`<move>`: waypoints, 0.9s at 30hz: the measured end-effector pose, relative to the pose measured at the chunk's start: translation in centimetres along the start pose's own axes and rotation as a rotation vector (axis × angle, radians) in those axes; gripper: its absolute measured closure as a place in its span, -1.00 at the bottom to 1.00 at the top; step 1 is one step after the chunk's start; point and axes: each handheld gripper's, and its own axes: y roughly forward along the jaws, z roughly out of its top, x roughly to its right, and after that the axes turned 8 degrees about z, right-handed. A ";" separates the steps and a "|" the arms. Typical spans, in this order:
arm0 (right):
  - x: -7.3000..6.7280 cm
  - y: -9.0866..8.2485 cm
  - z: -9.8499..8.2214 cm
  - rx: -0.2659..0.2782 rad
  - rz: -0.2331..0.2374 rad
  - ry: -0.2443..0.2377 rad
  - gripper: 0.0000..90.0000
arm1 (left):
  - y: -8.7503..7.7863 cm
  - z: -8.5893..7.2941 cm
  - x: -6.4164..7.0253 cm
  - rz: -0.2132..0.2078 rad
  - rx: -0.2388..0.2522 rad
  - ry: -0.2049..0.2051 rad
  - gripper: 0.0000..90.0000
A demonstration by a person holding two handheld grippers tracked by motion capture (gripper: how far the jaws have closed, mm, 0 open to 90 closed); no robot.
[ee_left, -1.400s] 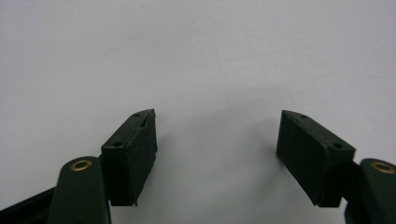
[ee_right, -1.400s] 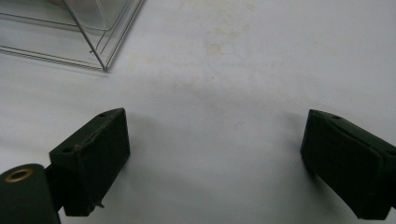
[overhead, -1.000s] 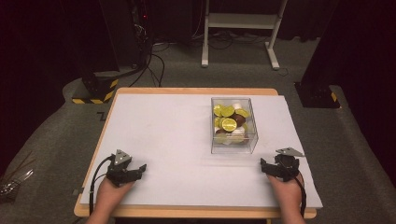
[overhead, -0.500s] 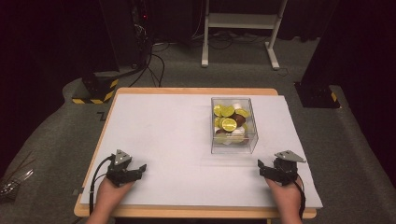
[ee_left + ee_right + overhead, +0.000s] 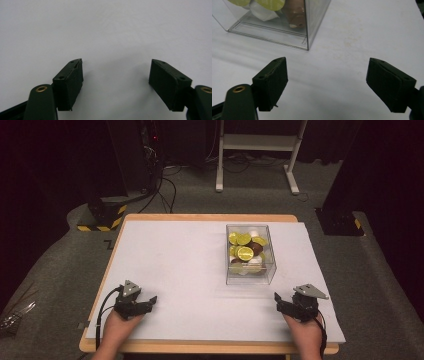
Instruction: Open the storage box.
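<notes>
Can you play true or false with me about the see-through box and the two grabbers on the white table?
1. The clear box has yellow-green slices inside. True.
2. The right gripper is squeezing the box. False: its jaws stand open on nothing, and the box sits apart from it, farther up the table.
3. The left gripper is open with nothing between its jaws. True; its jaws have just been opening.
4. The box sits on the left half of the table. False: it sits on the right half, nearer the right gripper.
5. The box lies tipped on its side. False: it stands upright.
</notes>
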 end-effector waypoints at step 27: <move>-3.6 -0.2 0.8 0.063 0.074 -0.018 -0.39 | 0.0 0.0 0.0 0.004 0.003 0.000 -0.40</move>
